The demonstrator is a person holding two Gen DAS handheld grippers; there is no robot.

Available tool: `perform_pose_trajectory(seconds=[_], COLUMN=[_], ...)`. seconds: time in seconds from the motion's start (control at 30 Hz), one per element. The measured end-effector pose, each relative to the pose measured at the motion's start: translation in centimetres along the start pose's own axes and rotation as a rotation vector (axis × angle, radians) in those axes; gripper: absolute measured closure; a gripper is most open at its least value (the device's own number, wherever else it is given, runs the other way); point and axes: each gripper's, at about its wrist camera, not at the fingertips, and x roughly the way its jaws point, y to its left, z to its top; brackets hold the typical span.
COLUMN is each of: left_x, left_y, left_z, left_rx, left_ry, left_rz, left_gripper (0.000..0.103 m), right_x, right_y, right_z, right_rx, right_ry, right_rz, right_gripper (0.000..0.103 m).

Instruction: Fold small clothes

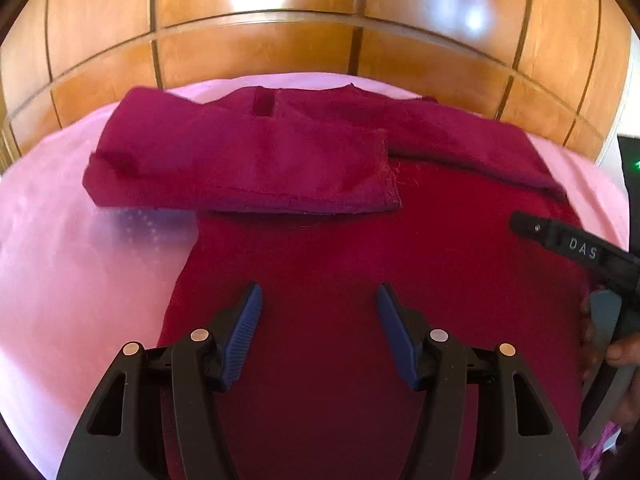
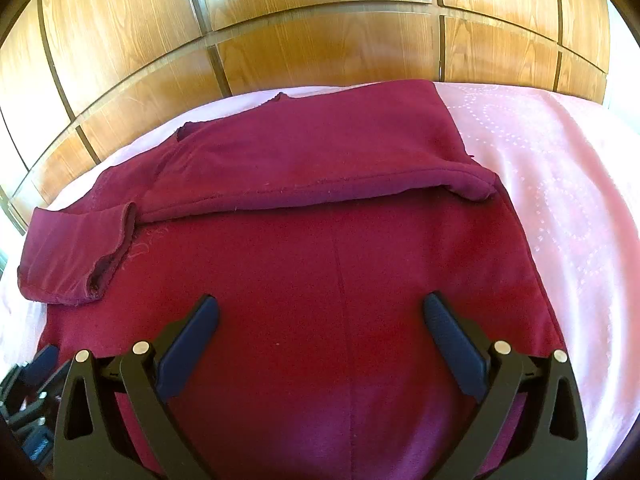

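Maroon garment lies sleeves-folded on the pink bed; both tongs gape empty; careless grabs could undo folds.

We see a maroon garment flat across the pink bedcover, w/ folded sleeves making a low ridge at the far end. Open cover lies left & right of it. A wooden panel wall blocks passage just beyond the bed's far edge.
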Motion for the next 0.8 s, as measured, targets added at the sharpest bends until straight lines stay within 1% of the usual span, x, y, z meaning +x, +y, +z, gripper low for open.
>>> perform_pose_trajectory(seconds=[0.17,0.3,0.6,0.7,0.77,0.8], left_x=[0.0,0.1,-0.1,-0.1,0.0,0.0], left_y=[0.7,0.9,1.0,1.0,1.0,1.0], left_z=[-0.6,-0.8,-1.1,-1.1,-1.1,-1.1], left_rx=[-0.018,-0.032,-0.041,-0.042,-0.044,-0.044], left_ry=[-0.012,-0.022,-0.031,-0.030,-0.029,-0.029], left_rz=[-0.021,-0.051,-0.071,-0.078,-0.087,-0.087], left_gripper=[0.042,0.039,0.036,0.033,0.032,0.032], right_x=[0.1,0.3,0.4,0.3,-0.4,-0.7], right_y=[-0.1,0.5,0.7,0.9,1.2,1.5], right_z=[0.1,0.1,0.1,0.6,1.2,1.7], right_rx=[0.001,-0.030,-0.046,-0.055,-0.043,-0.040], right_ry=[0.008,0.022,0.035,0.065,0.070,0.073], right_rz=[0.005,-0.034,-0.054,-0.049,-0.002,0.040], right_gripper=[0.002,0.002,0.002,0.002,0.008,0.017])
